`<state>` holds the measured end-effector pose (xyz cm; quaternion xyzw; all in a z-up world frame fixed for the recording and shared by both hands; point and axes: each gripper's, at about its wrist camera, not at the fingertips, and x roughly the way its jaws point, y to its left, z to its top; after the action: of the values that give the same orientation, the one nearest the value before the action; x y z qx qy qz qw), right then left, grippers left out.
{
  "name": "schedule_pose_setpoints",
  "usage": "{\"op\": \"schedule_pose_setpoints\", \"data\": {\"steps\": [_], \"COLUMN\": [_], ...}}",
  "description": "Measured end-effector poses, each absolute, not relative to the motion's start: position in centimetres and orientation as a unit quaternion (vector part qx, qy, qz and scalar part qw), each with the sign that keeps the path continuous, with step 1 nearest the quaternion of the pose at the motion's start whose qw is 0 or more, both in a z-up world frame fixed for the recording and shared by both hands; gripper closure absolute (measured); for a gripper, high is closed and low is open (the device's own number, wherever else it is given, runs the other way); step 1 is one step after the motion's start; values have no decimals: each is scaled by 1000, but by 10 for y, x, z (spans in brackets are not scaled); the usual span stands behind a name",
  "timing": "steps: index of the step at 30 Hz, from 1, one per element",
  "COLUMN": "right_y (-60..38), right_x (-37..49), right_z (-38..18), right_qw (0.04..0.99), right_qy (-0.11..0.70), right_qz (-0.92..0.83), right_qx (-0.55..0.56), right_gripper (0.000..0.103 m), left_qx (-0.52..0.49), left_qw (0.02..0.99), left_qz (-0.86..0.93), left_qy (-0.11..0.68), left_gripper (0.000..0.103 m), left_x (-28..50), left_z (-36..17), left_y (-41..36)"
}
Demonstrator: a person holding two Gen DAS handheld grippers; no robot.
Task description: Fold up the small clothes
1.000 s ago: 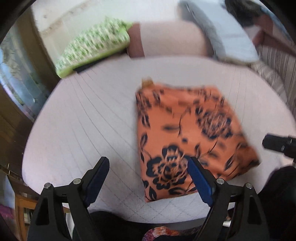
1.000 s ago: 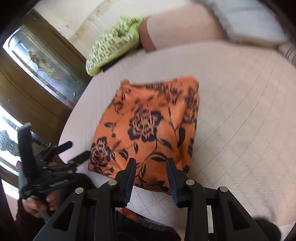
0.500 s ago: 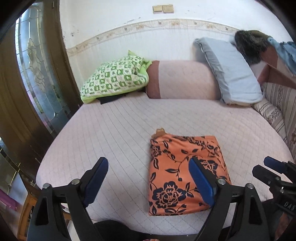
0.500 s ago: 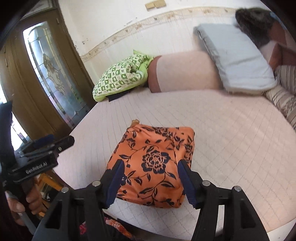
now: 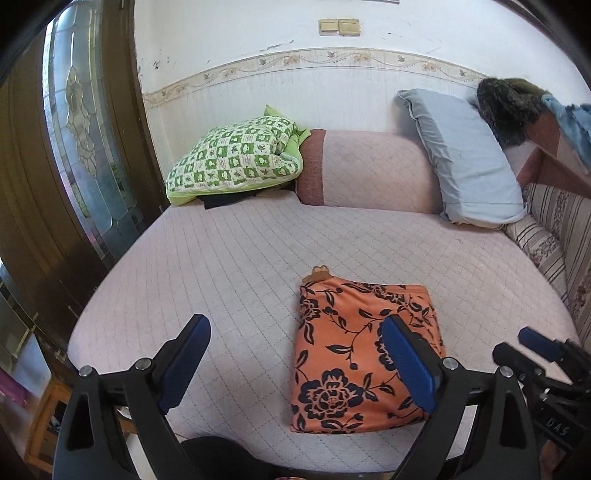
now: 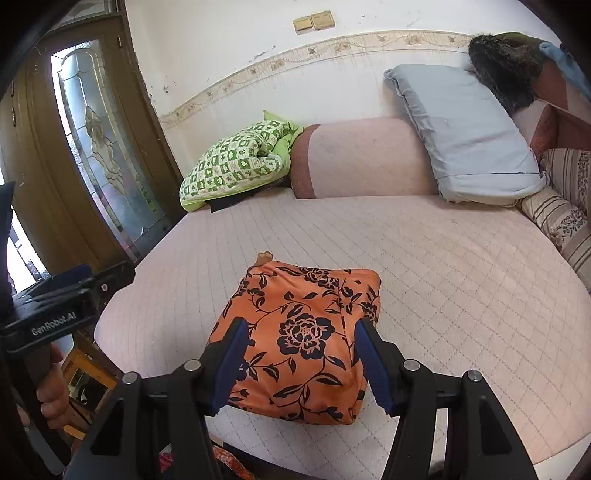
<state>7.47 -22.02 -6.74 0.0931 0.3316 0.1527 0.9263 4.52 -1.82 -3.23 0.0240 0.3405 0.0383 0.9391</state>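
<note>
The folded cloth (image 5: 360, 354) low in the frame is orange, printed with dark navy roses and trailing leaves. The bed (image 5: 229, 266) beneath it is pale pink, quilted in a diamond grid. At the upper left lies a quilt (image 5: 236, 160) in green-and-white checks with a lime edge. The bolster (image 5: 369, 171) beside it is pink with a brownish-red band at one end. The pillow (image 5: 465, 158) at upper right is light grey-blue. The cushion (image 5: 543, 243) at the right edge is cream with brown stripes and flowers. The wall (image 5: 258, 33) is white, with a beige floral border. The door (image 5: 74, 147) is dark brown. Each tool (image 5: 295, 363) (image 6: 301, 363) is black with blue pads.
</note>
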Motion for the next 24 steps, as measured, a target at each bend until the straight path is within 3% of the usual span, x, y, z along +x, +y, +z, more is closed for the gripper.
{"op": "schedule_pose_setpoints", "data": {"steps": [24], "right_y": [-215], "right_x": [71], "right_z": [-64], "right_qw": [929], "right_qy": [325], "right_qz": [159], "right_qx": [85], "right_gripper": [40], "left_qx": [58], "left_qw": [947], "left_qz": [48], "left_qy": [313], "left_gripper": [8], "left_x": [34], "left_z": [-12], "left_y": [-18]}}
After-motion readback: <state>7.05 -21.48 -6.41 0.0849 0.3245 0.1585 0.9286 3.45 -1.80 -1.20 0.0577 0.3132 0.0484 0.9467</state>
